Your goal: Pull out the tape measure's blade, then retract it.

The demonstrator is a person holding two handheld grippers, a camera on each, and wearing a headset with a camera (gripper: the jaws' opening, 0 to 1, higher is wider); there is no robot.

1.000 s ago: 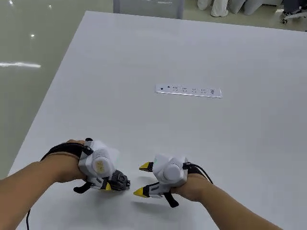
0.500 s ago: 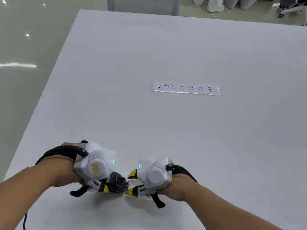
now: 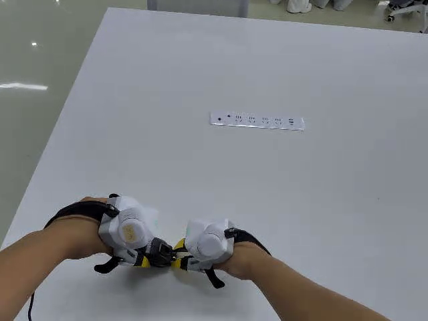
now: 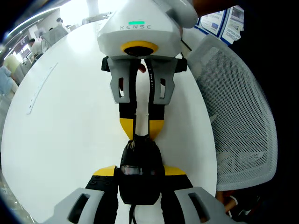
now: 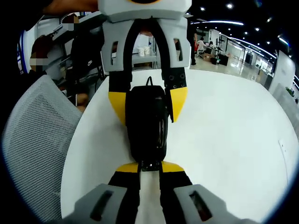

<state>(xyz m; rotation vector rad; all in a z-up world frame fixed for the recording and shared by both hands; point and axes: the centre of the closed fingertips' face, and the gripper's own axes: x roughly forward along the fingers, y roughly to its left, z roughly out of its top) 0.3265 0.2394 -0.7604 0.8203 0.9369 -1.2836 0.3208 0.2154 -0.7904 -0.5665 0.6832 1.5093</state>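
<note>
Head view: the two grippers meet nose to nose at the near left corner of the white table [image 3: 281, 194], each held in a hand with the forearm coming in from the near edge. The left gripper [image 3: 152, 255] lies to the left with its jaws pointing right, and the right gripper [image 3: 178, 254] faces it from the right. The black tape measure [image 3: 162, 252] sits between them, low over the tabletop. A white power strip [image 3: 257, 121] lies flat well beyond them, toward the far middle of the table. In the left gripper view, that gripper's own yellow-tipped jaws are clamped on either side of the tape measure's case, which fills the space between them. The right gripper comes in from the top with its jaws drawn narrowly together at the case's front end. In the right gripper view, that gripper's own yellow tips are pressed close on the small dark blade end [image 5: 142, 165] at the mouth of the case, with only a slim gap left between the jaws. Beyond it the case stands edge-on between the left gripper's yellow tips. No length of blade shows between the case and the right jaws. A white mesh chair back [image 5: 37, 140] stands just off the table's near edge.
</note>
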